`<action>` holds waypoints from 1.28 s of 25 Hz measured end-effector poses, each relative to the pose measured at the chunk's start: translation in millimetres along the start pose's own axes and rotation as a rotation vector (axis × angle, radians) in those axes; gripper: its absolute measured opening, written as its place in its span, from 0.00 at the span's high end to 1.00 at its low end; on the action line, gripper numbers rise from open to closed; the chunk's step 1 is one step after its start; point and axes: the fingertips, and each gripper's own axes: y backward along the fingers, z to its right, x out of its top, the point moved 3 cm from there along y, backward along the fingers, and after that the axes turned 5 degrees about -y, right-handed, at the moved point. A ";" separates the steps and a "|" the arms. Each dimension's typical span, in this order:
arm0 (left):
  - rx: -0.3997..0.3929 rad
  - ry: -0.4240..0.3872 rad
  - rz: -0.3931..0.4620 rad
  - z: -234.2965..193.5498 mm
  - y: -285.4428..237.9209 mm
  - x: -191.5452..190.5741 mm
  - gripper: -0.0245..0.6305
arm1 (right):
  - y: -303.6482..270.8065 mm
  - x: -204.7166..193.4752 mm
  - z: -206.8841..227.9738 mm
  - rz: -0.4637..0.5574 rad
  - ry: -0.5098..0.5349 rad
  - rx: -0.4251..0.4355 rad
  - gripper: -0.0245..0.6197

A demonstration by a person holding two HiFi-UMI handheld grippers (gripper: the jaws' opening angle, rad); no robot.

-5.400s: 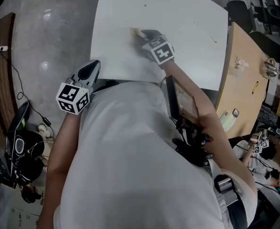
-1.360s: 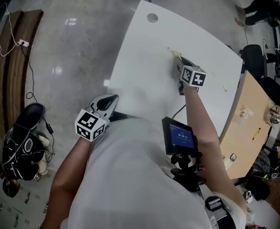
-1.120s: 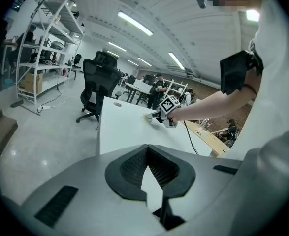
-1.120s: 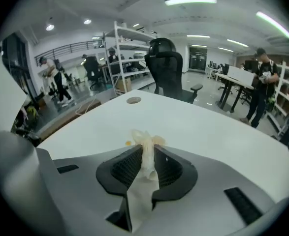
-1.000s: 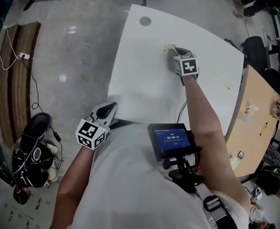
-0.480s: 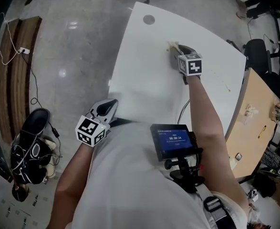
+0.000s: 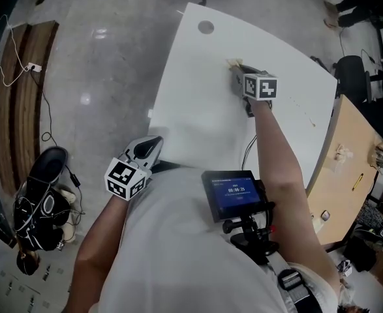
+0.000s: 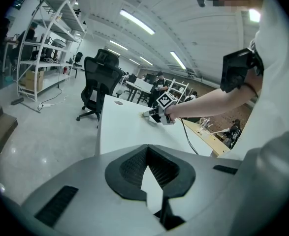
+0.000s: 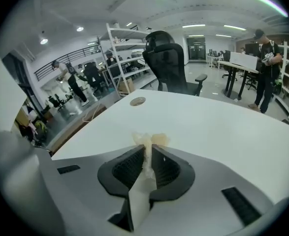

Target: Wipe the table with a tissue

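A crumpled, pale cream paper tissue (image 9: 149,140) sits pinched between the dark ribbed pads of the right gripper (image 9: 148,152), whose jaws have just been closing and now press on it from both sides, with a tuft of it sticking out beyond the tips. In the head view this gripper (image 7: 235,72) lies in the upper middle of the frame, with the tissue (image 7: 231,62) pressed down onto the large white rectangular table (image 7: 198,103), below and to the right of the round grey cable hole (image 7: 206,27) near the table's far corner. The left gripper (image 7: 154,141) hangs at the lower left of the head view, just off the table's near edge. Its own view shows its jaws (image 8: 146,151) brought together at the tips with nothing between them, only the white tabletop (image 8: 119,127) showing beyond. From there the right gripper (image 8: 153,115) appears in the middle distance on the table. A black high-backed office chair (image 9: 166,58) stands behind the table's far end, and a small device with a blue screen (image 7: 233,194) is mounted at the person's chest in the lower middle of the head view.
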 end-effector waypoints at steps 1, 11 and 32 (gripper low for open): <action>-0.003 -0.002 0.002 0.4 -1.4 0.9 0.95 | -1.7 -1.0 -4.3 -0.005 0.009 0.014 0.88; -0.012 -0.014 0.011 6.7 -1.5 0.5 0.95 | 3.0 -29.1 -56.7 -0.082 0.145 0.167 0.88; 0.020 -0.008 0.022 3.2 7.6 -5.1 0.95 | 5.1 -15.2 -7.5 0.074 -0.102 -0.006 0.88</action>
